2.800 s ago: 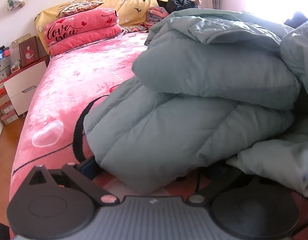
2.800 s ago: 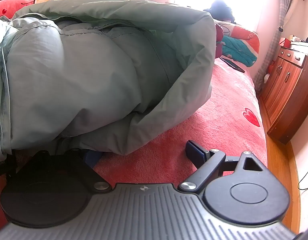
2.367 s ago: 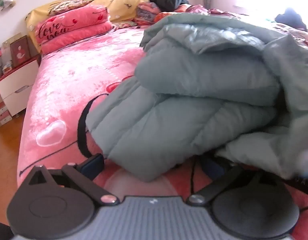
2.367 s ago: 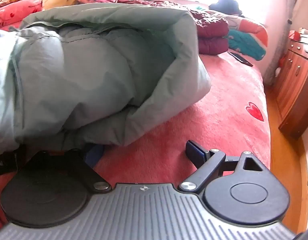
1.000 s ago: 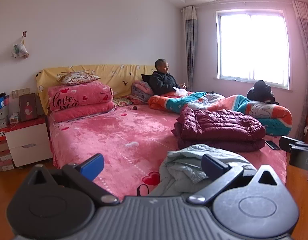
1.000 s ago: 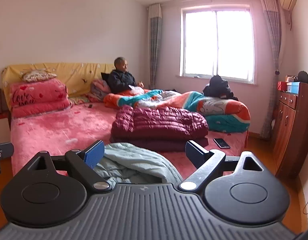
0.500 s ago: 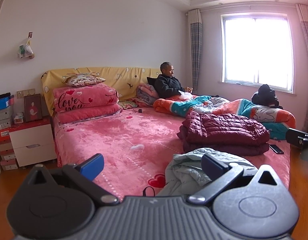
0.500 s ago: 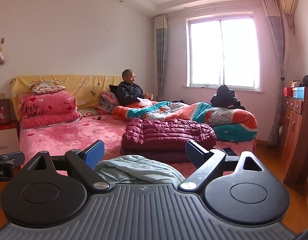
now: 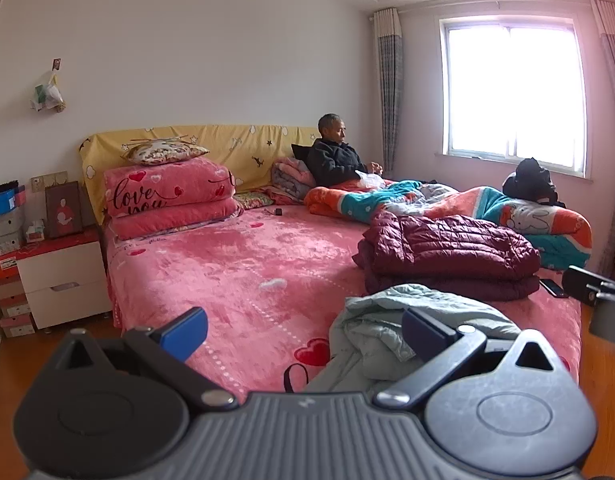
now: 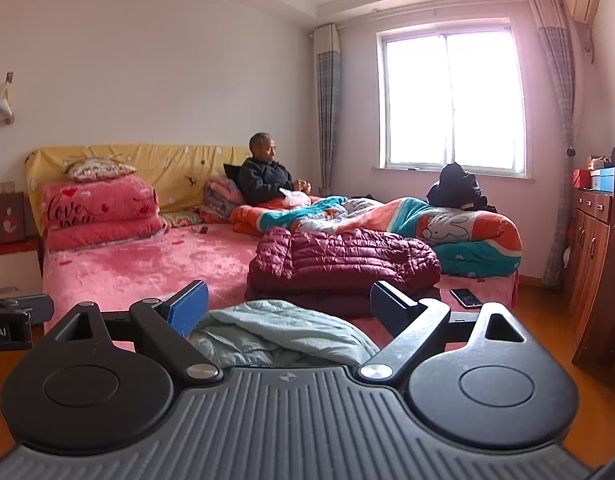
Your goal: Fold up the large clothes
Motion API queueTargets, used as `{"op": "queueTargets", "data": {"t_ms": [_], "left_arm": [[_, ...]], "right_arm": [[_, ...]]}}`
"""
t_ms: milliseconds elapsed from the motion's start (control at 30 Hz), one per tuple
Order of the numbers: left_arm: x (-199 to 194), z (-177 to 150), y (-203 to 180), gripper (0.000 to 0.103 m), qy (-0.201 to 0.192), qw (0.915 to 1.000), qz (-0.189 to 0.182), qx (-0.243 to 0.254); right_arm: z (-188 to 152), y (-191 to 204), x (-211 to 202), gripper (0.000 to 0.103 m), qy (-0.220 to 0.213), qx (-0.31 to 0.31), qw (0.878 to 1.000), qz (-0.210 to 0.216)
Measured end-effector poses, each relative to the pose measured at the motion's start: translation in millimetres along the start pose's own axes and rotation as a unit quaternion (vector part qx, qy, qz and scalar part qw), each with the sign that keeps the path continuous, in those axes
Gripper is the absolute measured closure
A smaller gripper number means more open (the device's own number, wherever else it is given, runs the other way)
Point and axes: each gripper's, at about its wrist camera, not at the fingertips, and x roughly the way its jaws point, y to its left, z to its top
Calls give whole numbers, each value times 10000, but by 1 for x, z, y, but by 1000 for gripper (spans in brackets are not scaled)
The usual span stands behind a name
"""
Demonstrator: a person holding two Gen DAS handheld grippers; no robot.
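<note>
A pale green puffy jacket (image 9: 387, 328) lies in a folded bundle on the near edge of the pink bed (image 9: 235, 280). It also shows in the right wrist view as the green jacket (image 10: 283, 336), just below my fingers. My left gripper (image 9: 303, 330) is open and holds nothing, raised well back from the bed. My right gripper (image 10: 289, 308) is likewise open and holds nothing. A maroon quilted jacket (image 10: 343, 264) sits folded behind the green one. Each gripper appears at the edge of the other's view.
A person sits against the yellow headboard (image 9: 331, 156) at the far side. A colourful quilt (image 10: 447, 220) and a phone (image 10: 465, 297) lie on the bed's right part. A white nightstand (image 9: 63, 280) stands at left, a wooden cabinet (image 10: 595, 256) at right.
Both grippers have drawn up and back from the green jacket, which earlier filled both views. Over the last second they drifted only slightly further back; jaws stay open.
</note>
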Motion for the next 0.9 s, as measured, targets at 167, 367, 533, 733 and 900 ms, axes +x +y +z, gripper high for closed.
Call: {"op": "queueTargets", "data": {"t_ms": [167,367,533,733,900], "left_arm": [[6,-3,-3,1,99,9999,-38,35],[14,-8,-9,1,225,9996,-86,113],[21,-12,-12,1,331,9993,-117,156],[33,-19,-19,1,488,9984,-197,214],[44,-26,-27,1,616,9974,-260,257]], "right_arm": [[-1,-2,1,0,122,9,9999,-4],[-3,-5,1,0,224,87,9997,-50],[-8,-5,5,0,347,113,9993,-113],[-14,-6,9,0,494,197,9985,-145],[-20,-6,14,0,593,245,9977,-220]]}}
